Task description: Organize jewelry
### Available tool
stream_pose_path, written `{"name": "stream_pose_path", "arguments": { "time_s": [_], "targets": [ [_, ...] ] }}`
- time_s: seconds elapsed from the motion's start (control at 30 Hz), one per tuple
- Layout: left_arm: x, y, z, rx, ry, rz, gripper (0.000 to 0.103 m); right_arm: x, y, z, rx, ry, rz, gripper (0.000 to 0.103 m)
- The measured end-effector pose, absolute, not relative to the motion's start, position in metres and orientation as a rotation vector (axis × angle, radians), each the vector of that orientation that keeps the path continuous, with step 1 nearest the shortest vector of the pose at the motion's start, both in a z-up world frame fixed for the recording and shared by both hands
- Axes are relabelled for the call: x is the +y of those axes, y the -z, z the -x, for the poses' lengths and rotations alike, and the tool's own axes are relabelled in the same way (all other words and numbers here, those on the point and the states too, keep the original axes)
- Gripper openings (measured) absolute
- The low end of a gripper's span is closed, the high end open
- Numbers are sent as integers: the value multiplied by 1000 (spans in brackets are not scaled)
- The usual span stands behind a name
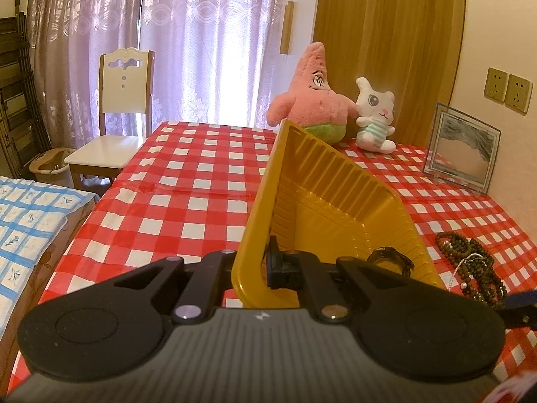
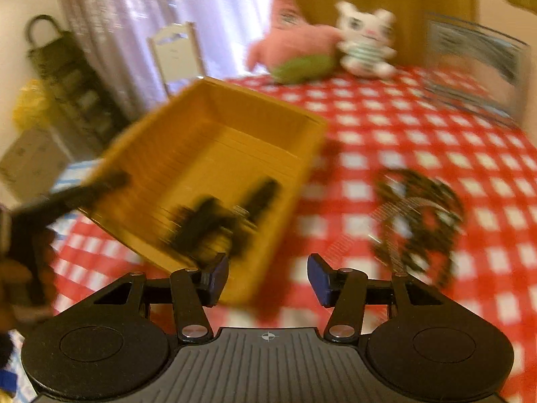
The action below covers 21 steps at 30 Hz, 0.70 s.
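The left claw was clamped on the near wall of the yellow tray, holding it tilted up off the desk; a dark watch lay in the tray's low corner. The right claw stood apart and empty, near the tray's low edge; the bead bracelets lay in a heap on the desk beside the tray. The next pick probably called for a low pinch across several strands, with the tray held steady so the watch stayed put.
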<state>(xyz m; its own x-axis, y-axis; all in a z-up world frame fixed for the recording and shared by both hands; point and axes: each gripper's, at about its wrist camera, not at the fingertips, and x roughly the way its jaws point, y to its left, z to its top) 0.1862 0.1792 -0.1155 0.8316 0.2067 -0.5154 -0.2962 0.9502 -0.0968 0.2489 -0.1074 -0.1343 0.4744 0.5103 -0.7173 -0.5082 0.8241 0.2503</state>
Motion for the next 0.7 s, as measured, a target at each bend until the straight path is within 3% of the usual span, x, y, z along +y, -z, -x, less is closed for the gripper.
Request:
{"name": "stream_pose_path", "arguments": {
  "time_s": [0.33, 0.53, 0.7],
  "targets": [
    [179, 117, -186, 526, -279, 165, 6, -167, 144, -245, 901, -443, -6, 52],
    [180, 117, -186, 528, -282, 165, 6, -158, 145, -253, 879, -497, -6, 32],
    [180, 117, -185, 526, -290, 168, 6, -142, 148, -264, 877, -545, 6, 29]
  ]
}}
